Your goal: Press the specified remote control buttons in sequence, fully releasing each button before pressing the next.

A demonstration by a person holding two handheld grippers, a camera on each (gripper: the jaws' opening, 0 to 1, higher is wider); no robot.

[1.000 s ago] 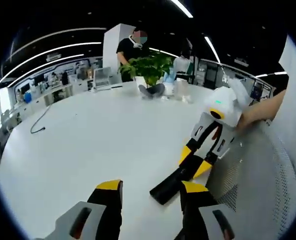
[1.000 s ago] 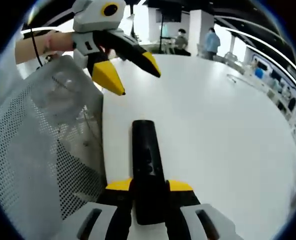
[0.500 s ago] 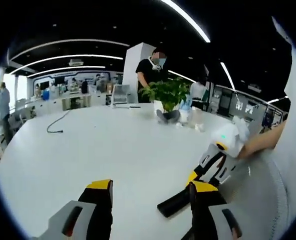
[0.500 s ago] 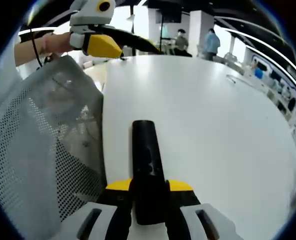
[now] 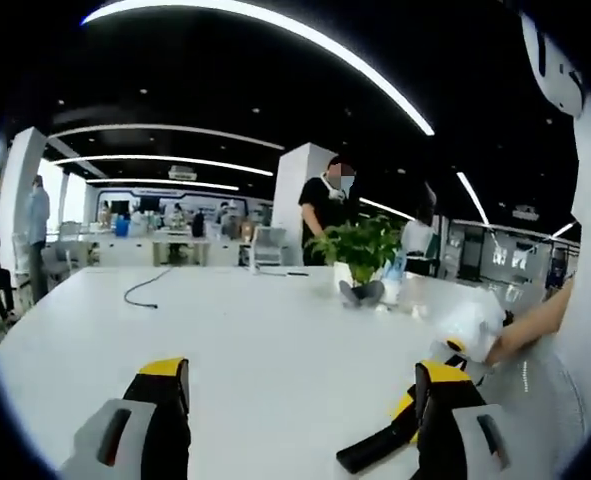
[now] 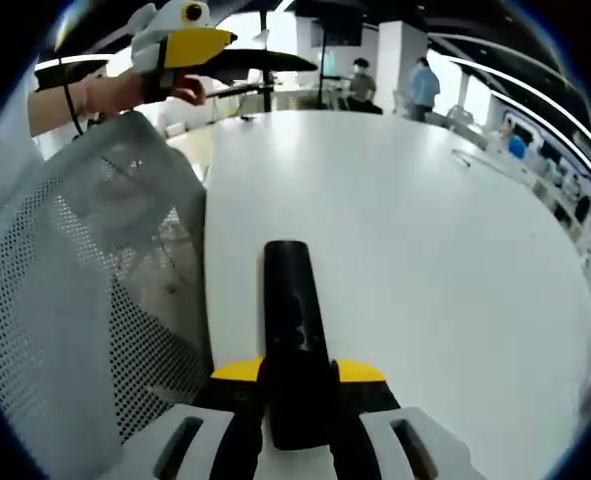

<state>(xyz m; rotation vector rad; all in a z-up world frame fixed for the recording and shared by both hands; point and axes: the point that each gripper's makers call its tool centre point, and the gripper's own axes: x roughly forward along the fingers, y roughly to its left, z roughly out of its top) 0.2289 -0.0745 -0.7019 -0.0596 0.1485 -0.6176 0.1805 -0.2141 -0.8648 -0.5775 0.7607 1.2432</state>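
Right gripper (image 6: 297,372): jaws clenched on the near end of the remote control, yellow tips flanking it; also seen from the left gripper view at the right edge (image 5: 407,435), held by a hand.
Remote control (image 6: 294,330): black, slim, lying lengthwise on the white table and pointing away along the jaws; in the left gripper view its dark free end (image 5: 370,450) rests on the tabletop just beside the left gripper's right-hand jaw.
Left gripper (image 5: 300,395): jaws released and spread wide, nothing between them; in the right gripper view it hangs high at upper left (image 6: 237,52), well apart from the remote, carried in a hand (image 6: 147,88).
Mesh chair back (image 6: 75,300): white perforated panel just beside the table edge.
White table (image 6: 425,260): broad, rounded, bare around the remote.
Cable (image 5: 143,290): thin dark loop on the far tabletop.
Potted plant (image 5: 360,250): green, at the far side of the table.
People: one in dark clothes (image 5: 327,205) behind the plant; two (image 6: 420,85) standing beyond the table's far end.
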